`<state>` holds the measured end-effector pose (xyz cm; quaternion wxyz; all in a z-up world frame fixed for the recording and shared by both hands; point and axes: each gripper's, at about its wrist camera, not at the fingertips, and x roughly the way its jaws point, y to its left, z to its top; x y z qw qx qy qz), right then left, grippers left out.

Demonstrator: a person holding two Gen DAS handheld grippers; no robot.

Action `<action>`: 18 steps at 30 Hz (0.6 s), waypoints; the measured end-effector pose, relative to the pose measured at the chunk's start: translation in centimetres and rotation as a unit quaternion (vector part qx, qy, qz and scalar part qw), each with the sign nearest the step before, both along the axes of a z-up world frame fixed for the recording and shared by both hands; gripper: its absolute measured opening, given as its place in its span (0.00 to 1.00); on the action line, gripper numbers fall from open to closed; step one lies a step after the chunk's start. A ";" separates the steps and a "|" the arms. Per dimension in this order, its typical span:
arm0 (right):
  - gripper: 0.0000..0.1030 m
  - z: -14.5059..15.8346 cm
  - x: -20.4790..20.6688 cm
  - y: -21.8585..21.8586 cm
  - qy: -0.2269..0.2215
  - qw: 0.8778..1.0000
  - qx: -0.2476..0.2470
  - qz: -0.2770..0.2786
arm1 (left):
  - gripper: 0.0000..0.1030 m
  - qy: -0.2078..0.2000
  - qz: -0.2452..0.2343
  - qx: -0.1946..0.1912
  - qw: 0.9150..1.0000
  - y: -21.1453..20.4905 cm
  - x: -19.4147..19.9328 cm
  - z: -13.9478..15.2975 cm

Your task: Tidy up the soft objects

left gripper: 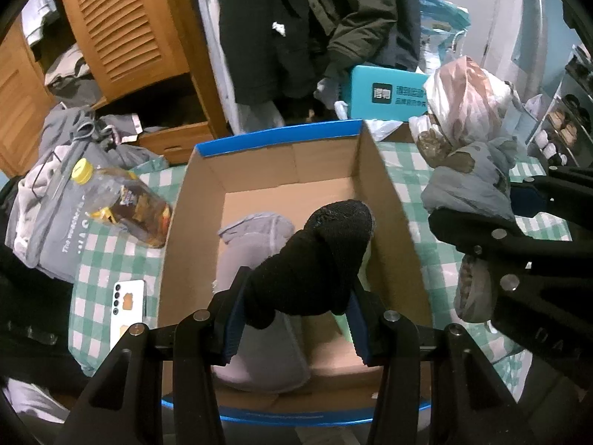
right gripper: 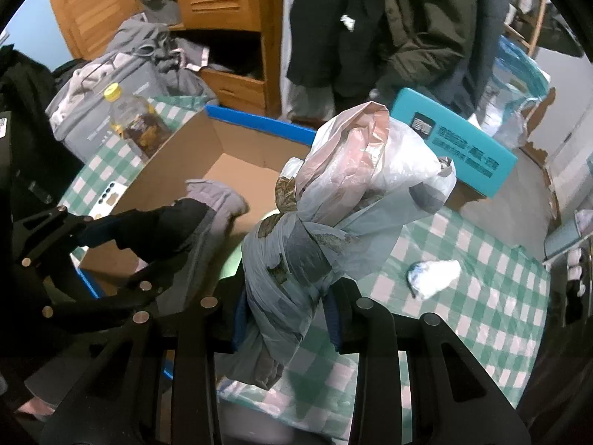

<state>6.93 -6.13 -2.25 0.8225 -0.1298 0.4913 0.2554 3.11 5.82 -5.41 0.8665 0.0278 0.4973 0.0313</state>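
Nearest the lens, a rolled black sock (left gripper: 315, 259) is being clamped between the blue pads of the left gripper (left gripper: 294, 319), over the open cardboard box (left gripper: 393, 200). A grey folded cloth (left gripper: 255, 244) is already lying on the box floor beneath it. Only the sock's lower end is being pinched, so the roll could be loosened and dropped unfolded, or could be spilled over the right wall, which is just beside it.

Beside it, a knotted bundle of plastic bags (right gripper: 333, 222) is being gripped at its narrow waist by the right gripper (right gripper: 285, 319), over the checked tablecloth (right gripper: 481, 296) at the box's right edge. The film looks slick and springy; it could be squeezed out of the pads, or the loose top could be snagged on the box rim.

The two grippers are being held close together, so a knock between them is likely.

Further off, a white wad (right gripper: 433, 272) is being left on the cloth, and a bottle (left gripper: 118, 204) is lying against the box's left wall, where it could be rolled by a bump.
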 end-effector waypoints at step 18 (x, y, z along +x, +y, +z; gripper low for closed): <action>0.32 -1.9 0.1 4.1 0.033 0.999 -0.004 0.030 | 0.49 0.015 0.045 -0.003 0.999 4.2 -0.6 -1.0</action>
